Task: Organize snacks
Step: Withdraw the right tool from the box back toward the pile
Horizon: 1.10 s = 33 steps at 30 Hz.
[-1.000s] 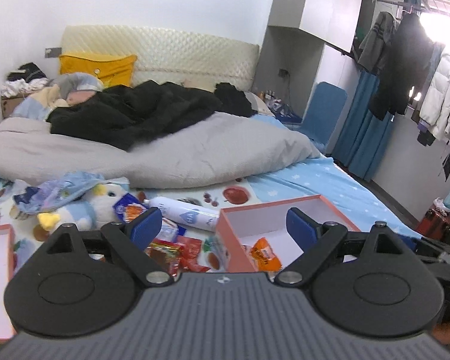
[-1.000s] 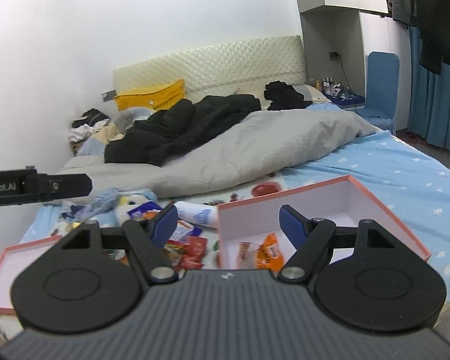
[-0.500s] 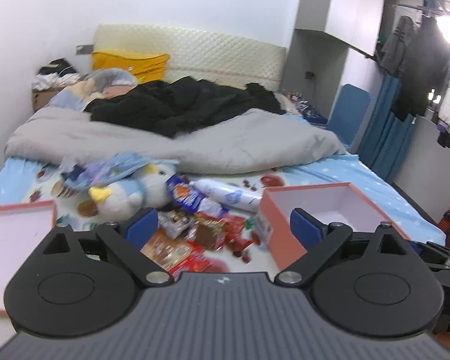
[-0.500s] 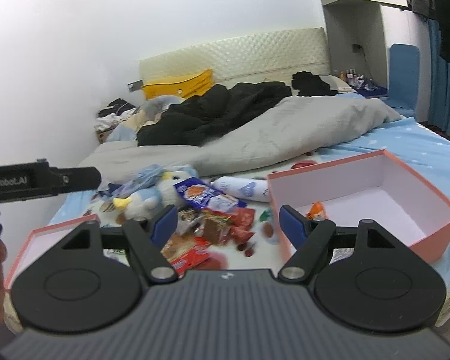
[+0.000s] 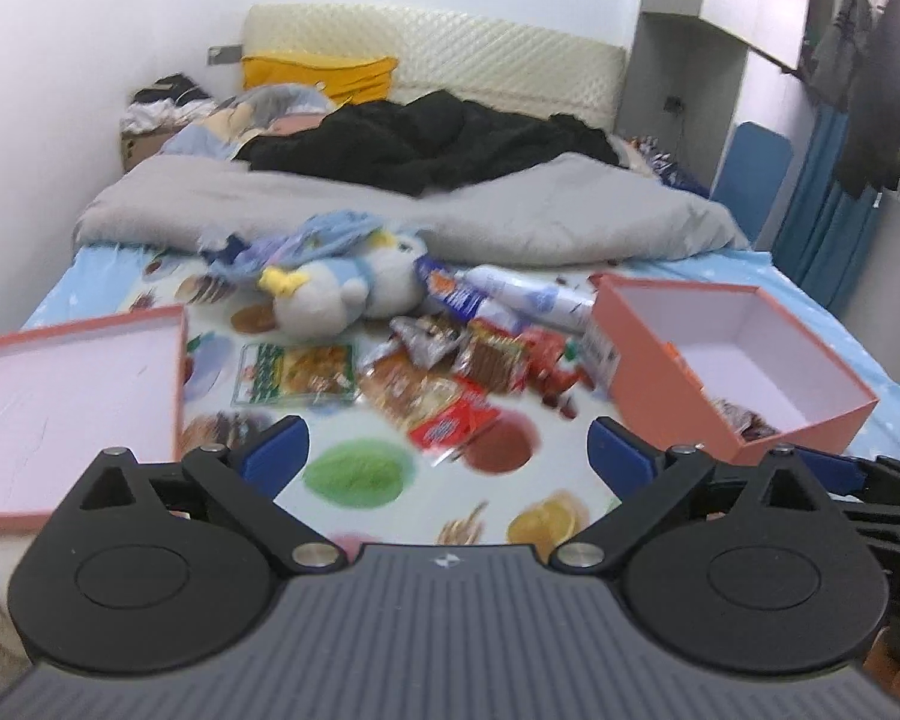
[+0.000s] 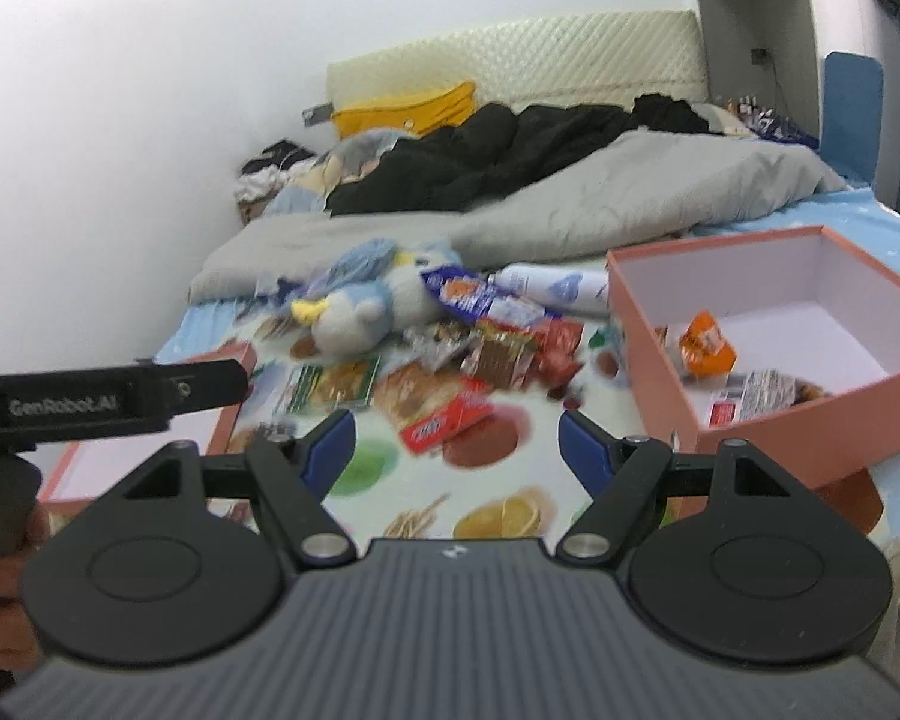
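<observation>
Both grippers hang above the near edge of the bed, side by side, and neither has hold of anything: the left gripper [image 5: 444, 459] has its blue fingers spread wide with only the fruit-printed sheet [image 5: 354, 474] showing between them, and the right gripper [image 6: 456, 447] is parted just the same. Taking the pink box [image 6: 810, 414] as the mark, the heap of snack packets [image 6: 480, 360] lies on the sheet just to its left, spilling toward the grippers, with a red packet [image 6: 444, 417] at the near end of the heap, almost straight ahead of the right gripper's gap. A green packet [image 5: 297, 373] lies flat further left of the heap. Inside the box there are already an orange packet [image 6: 707, 343] against its left wall and one or two wrappers [image 6: 762, 393] in the near corner. Beyond the heap, away from the box's far left corner, a plush penguin [image 5: 342, 291] lies on its side, and a white bottle [image 6: 552, 287] rests just off the box's far left corner. The box lid [image 5: 72, 372] sits open side up, well to the left of the box, past the heap. A grey duvet [image 5: 510, 216] is bunched up behind it all.
</observation>
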Tool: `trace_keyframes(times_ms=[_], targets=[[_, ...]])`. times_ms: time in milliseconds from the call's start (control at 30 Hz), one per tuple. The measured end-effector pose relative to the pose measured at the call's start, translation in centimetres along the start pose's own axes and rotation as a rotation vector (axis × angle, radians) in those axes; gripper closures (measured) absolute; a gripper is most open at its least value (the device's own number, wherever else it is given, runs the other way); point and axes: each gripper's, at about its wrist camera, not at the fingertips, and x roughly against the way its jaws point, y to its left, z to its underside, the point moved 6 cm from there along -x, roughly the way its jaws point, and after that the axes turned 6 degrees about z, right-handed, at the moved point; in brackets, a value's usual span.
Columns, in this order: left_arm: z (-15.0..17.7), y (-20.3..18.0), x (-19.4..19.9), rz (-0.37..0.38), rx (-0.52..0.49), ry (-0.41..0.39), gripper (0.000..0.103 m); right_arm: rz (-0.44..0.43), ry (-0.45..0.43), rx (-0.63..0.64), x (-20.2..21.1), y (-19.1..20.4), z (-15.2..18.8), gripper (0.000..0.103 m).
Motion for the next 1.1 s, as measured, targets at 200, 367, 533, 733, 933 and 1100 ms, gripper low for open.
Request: trace_keyframes(times_ms=[200, 367, 533, 733, 933, 1100], targets=[[1.2, 2.1, -0.3, -0.028, 0.035, 0.022, 0.002, -0.005, 0.019, 0.027, 0.0, 0.9, 1.0, 0.027], [1.2, 3.4, -0.9, -0.035, 0.074, 0.036, 0.002, -0.025, 0.05, 0.039, -0.7, 1.5, 1.5, 0.027], [1.0, 4.0, -2.2, -0.045, 0.081, 0.054, 0.002, -0.029, 0.082, 0.05, -1.7, 1.9, 2.0, 0.027], [0.7, 4.7, -4.8, -0.048, 0.091, 0.089, 0.002, -0.009, 0.109, 0.067, -3.5, 1.7, 1.9, 0.027], [0.4, 6.0, -8.7, -0.06, 0.102, 0.141, 0.002, -0.004, 0.144, 0.086, -6.4, 1.6, 1.5, 0.027], [-0.1, 7.8, -12.3, -0.063, 0.111, 0.171, 0.002, -0.011, 0.186, 0.091, -9.9, 2.2, 1.0, 0.027]])
